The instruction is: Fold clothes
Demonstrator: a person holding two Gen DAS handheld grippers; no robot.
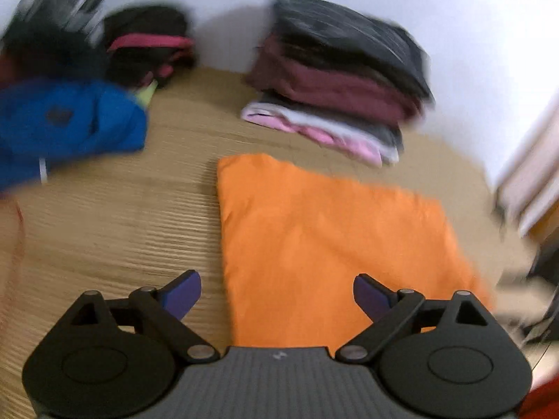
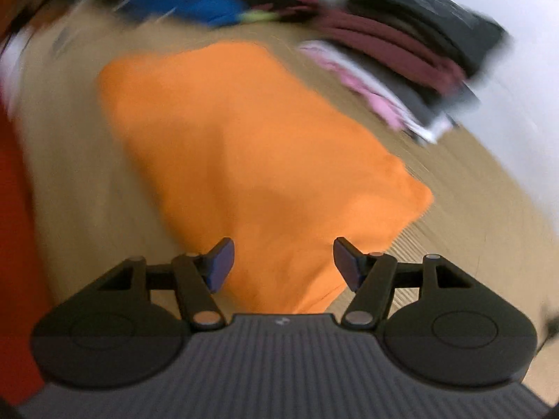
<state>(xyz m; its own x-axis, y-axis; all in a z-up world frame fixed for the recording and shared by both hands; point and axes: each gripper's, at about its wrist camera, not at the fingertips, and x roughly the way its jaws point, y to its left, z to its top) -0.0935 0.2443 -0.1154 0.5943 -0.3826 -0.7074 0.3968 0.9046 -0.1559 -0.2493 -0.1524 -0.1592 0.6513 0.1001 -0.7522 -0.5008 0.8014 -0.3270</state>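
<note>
Flat orange folded cloth garment (image 1: 325, 241) on the tan ribbed wooden tabletop (image 1: 115, 230), long axis running away toward the stack of folded dark, maroon and pink clothes (image 1: 342, 80) by the wall. Directly below and ahead of the right gripper (image 2: 283, 265); ahead and somewhat right of the left gripper (image 1: 277, 295), so probably nearer the right. Both sets of jaws spread apart, nothing between them. Heavily blurred; contact with fabric not seen.
</note>
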